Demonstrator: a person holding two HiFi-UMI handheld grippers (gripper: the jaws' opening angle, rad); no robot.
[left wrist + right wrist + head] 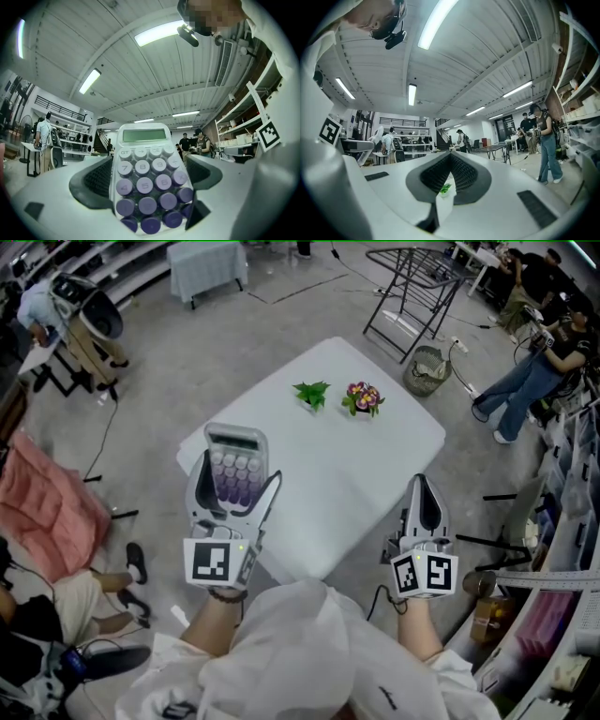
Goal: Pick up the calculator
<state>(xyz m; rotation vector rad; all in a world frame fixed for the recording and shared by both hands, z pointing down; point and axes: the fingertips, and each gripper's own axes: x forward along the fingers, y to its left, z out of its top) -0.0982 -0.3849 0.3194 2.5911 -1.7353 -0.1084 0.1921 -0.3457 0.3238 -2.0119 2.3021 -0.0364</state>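
L gripper [237, 486] is clamped on the calculator [234, 472]. Its two dark pads press the long side edges at the lower key rows, w/ the display end sticking out past the fingertips. In the left gripper view the purple keys face the lens and the body fills the gap edge to edge, so the grip looks square, not skewed. That's prob. why it was taken by the sides: the narrow width fits the jaw span and the key face stays free. The calculator sits over the near-left corner of the white table [375, 484]. It looks lifted clear, not resting, since the left gripper view looks upward to ceiling lights behind it, w/ no tabletop under it. Judging by that, the pick-up is about done. Main risk is slip, since the hold is only at the low end and the top is unsupported. R gripper [421, 489] hangs at the table's near-right corner, jaws brought together at the tips w/ nothing between, only a thin slit lower down. It reads as parked out of the way, as a one-hand job needs no 2nd grip. A green plant [311, 393] and a flower pot [363, 397] stand side by side toward the table's far edge, well apart from both grippers, so no clutter near the lift.
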